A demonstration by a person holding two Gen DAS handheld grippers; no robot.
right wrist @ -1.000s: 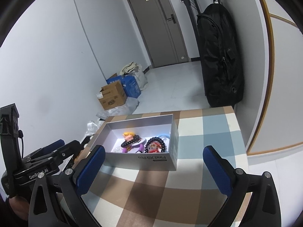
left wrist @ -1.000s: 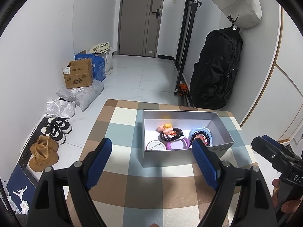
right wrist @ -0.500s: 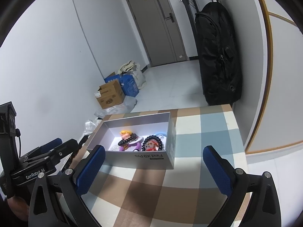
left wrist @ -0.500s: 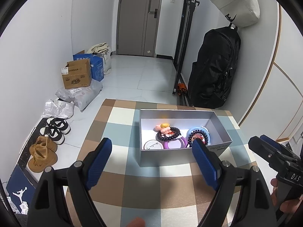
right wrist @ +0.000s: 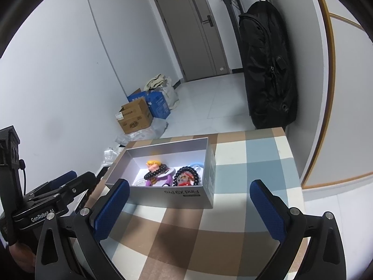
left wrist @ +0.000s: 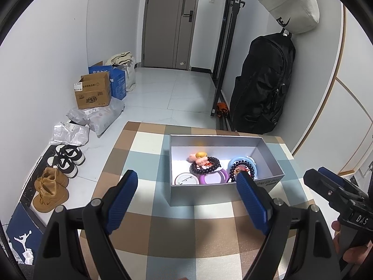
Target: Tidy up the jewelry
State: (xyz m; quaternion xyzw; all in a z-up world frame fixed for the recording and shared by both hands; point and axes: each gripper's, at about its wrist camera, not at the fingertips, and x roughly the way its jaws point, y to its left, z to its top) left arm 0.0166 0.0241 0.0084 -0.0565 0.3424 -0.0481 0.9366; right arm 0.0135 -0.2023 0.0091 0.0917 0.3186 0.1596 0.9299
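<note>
One grey box (left wrist: 271, 157) is shown on one checked tablecloth (left wrist: 139, 163). Inside it, two dark bead bracelets (left wrist: 205, 166) (left wrist: 242, 166) and one small figurine (left wrist: 200, 157) are counted, with one white disc (left wrist: 186, 179). Two grippers are counted: left (left wrist: 187, 198) and right (right wrist: 190, 206). On the floor, two pairs of shoes (left wrist: 50, 186) (left wrist: 67, 158) and one brown carton (left wrist: 93, 92) are seen.

Grey box (left wrist: 209, 194) on checked table (left wrist: 181, 238)

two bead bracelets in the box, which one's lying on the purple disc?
The left bead bracelet, beside the blond figurine; it overlaps the purple disc. The other bracelet lies on the light-blue disc.
</note>
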